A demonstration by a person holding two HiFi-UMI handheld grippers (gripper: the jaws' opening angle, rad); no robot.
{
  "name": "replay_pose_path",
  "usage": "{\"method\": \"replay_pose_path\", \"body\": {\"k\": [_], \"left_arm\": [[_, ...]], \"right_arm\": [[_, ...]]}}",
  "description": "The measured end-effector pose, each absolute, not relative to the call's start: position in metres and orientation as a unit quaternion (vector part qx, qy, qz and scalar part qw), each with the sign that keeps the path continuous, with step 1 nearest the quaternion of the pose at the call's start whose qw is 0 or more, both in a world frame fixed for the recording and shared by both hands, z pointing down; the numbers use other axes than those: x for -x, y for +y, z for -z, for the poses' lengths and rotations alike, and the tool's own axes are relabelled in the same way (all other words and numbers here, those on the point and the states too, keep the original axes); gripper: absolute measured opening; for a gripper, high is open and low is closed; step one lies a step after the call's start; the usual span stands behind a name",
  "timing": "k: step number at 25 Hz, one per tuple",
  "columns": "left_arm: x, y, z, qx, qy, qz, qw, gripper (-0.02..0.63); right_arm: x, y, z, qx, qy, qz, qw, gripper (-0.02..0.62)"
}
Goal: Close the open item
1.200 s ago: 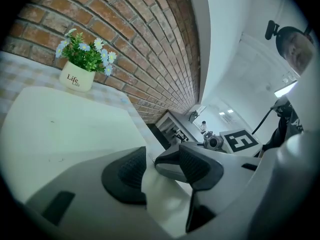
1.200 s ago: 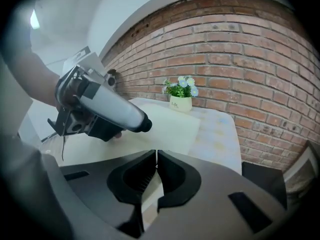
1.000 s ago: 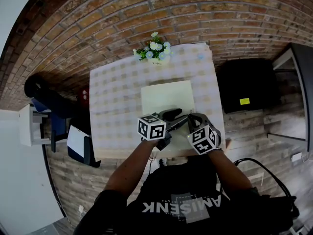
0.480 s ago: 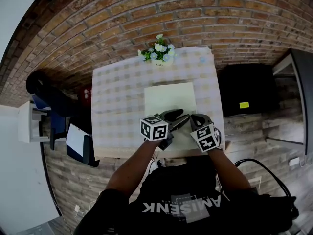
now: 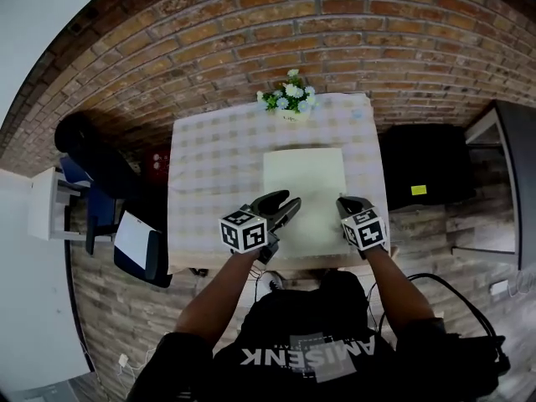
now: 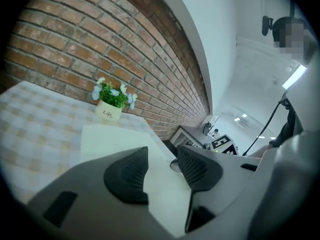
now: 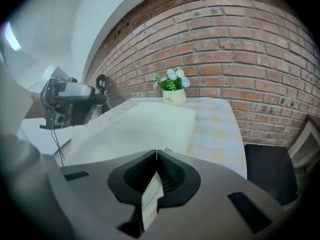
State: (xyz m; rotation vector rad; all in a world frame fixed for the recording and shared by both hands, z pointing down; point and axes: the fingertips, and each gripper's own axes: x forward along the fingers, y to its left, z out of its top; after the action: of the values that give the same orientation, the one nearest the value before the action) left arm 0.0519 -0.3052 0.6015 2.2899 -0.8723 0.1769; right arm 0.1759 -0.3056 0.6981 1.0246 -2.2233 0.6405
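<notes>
Left gripper (image 6: 162, 159) released, empty; right gripper (image 7: 156, 156) clenched, empty; risk: a stray nudge slides white item (image 5: 306, 178) off worktop (image 5: 209, 166).

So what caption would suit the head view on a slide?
Person holds open left gripper and shut right gripper by pale board on checked table.

This is looking like a home-style dining corner staged inside a studio or lab room. A bare brick wall (image 5: 276, 23) is running along the far side and wood planks are covering the floor (image 5: 435, 224). A checked cloth is draping the small table (image 5: 201, 166), where a pot of flowers (image 5: 291, 100) is standing at the far edge. Past the brick, ceiling lights (image 6: 244, 116) are shining in a plain white room.
</notes>
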Motion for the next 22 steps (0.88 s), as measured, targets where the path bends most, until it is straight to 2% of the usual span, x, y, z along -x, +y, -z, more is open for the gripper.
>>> {"method": "replay_pose_path", "body": {"k": [4, 7, 8, 10, 11, 14, 19, 22], "left_arm": [[-0.018, -0.297, -0.579, -0.884, -0.357, -0.061, 0.296, 0.195], [-0.001, -0.288, -0.566, -0.892, -0.36, -0.059, 0.267, 0.195], [0.005, -0.286, -0.562, -0.894, -0.364, -0.059, 0.253, 0.187], [0.018, -0.282, -0.554, -0.896, -0.377, -0.055, 0.227, 0.118], [0.024, -0.281, -0.551, -0.897, -0.38, -0.051, 0.221, 0.114], [0.033, -0.279, -0.55, -0.899, -0.373, -0.056, 0.224, 0.115], [0.038, -0.255, -0.618, -0.87, -0.361, -0.177, 0.284, 0.115], [0.039, -0.244, -0.659, -0.854, -0.37, -0.228, 0.287, 0.128]], "right_arm": [[-0.171, -0.305, -0.69, -0.388, -0.837, -0.219, 0.318, 0.043], [-0.166, -0.307, -0.666, -0.415, -0.84, -0.203, 0.286, 0.043], [-0.165, -0.306, -0.656, -0.423, -0.841, -0.199, 0.273, 0.043], [-0.161, -0.304, -0.638, -0.434, -0.842, -0.192, 0.256, 0.043], [-0.159, -0.302, -0.631, -0.439, -0.841, -0.189, 0.253, 0.043], [-0.159, -0.299, -0.621, -0.458, -0.829, -0.186, 0.262, 0.043], [-0.163, -0.295, -0.637, -0.477, -0.808, -0.191, 0.289, 0.043], [-0.168, -0.296, -0.648, -0.483, -0.799, -0.191, 0.303, 0.043]]}}
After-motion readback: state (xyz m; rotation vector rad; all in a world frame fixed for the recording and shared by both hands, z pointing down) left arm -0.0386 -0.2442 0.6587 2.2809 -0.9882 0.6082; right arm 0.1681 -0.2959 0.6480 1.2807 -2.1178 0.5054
